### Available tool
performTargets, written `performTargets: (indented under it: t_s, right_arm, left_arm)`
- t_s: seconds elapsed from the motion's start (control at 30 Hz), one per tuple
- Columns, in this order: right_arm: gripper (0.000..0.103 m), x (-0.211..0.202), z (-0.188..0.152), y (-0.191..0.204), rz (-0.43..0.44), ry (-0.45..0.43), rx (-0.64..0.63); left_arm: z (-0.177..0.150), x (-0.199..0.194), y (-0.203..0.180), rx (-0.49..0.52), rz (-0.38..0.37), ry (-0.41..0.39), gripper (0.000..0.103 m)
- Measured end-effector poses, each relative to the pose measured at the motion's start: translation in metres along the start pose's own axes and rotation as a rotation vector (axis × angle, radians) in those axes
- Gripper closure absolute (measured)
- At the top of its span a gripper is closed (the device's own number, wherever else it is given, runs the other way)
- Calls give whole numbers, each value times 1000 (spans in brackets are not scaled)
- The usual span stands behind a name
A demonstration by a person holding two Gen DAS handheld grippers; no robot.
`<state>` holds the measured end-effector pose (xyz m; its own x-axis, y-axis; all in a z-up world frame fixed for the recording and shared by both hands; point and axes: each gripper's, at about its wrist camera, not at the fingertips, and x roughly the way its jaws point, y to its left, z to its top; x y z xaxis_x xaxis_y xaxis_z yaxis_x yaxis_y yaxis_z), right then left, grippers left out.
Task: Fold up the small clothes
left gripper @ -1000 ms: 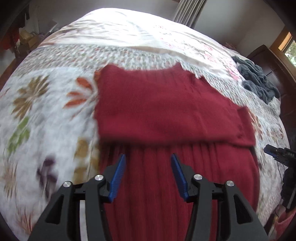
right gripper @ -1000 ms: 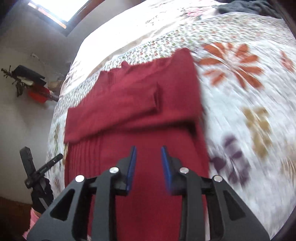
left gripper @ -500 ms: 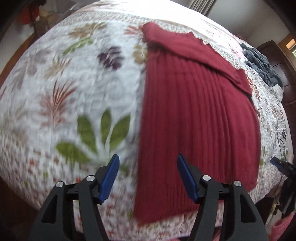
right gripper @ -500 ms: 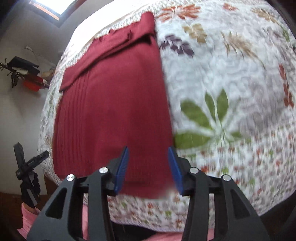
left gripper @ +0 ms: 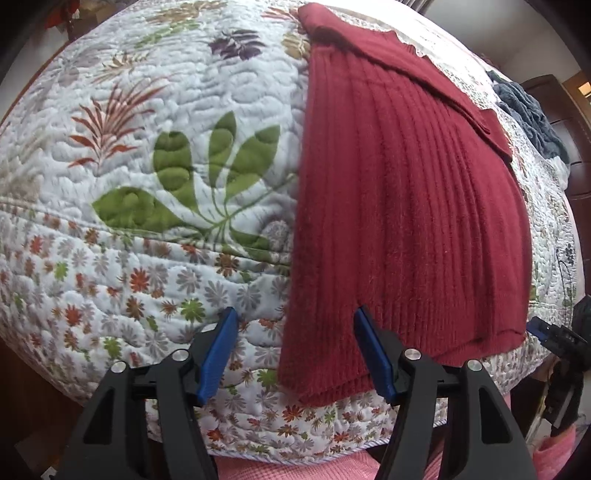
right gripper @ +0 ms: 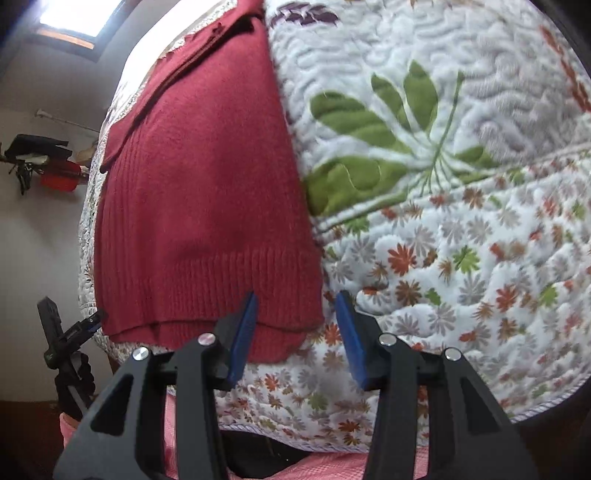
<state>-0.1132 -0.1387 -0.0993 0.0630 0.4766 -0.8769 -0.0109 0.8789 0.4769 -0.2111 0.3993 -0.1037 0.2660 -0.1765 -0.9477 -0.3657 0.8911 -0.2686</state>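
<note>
Floral quilt point(left gripper: 155, 258) covers the bed, and a dark red ribbed sweater point(left gripper: 406, 206) lies flat on it, hem at the near edge, sleeves folded across its far end. Left hand-held gripper point(left gripper: 293, 345) stands open astride the hem's left corner; right hand-held gripper point(right gripper: 297, 325) stands open astride the right corner, neither clamping fabric.

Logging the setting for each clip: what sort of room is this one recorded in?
Most likely a bedroom at home. A red sweater lies on a bed under a floral quilt, dark wooden furniture stands beyond it, and daylight comes through a window.
</note>
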Motion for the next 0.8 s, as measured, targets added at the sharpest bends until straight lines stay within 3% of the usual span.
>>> performTargets:
  t_s: [0.1, 0.17, 0.27, 0.5, 0.63, 0.8]
  right_arm:
    - [60, 9, 2, 2, 50, 17, 16]
    - [67, 11, 3, 6, 97, 28, 18]
    - [66, 15, 5, 12, 85, 32, 3]
    - [69, 17, 6, -1, 108, 35, 41]
    - [97, 18, 10, -1, 99, 38, 50]
    - [98, 13, 11, -4, 121, 30, 52]
  left_arm:
    - [1, 2, -6, -4, -28, 2, 37]
    - [3, 1, -10, -27, -100, 9, 39]
    - [6, 3, -17, -38, -160, 16, 40]
    - [7, 15, -35, 1, -84, 27, 41]
    - [5, 14, -42, -24, -43, 5, 67]
    - [5, 10, -32, -77, -48, -14, 93]
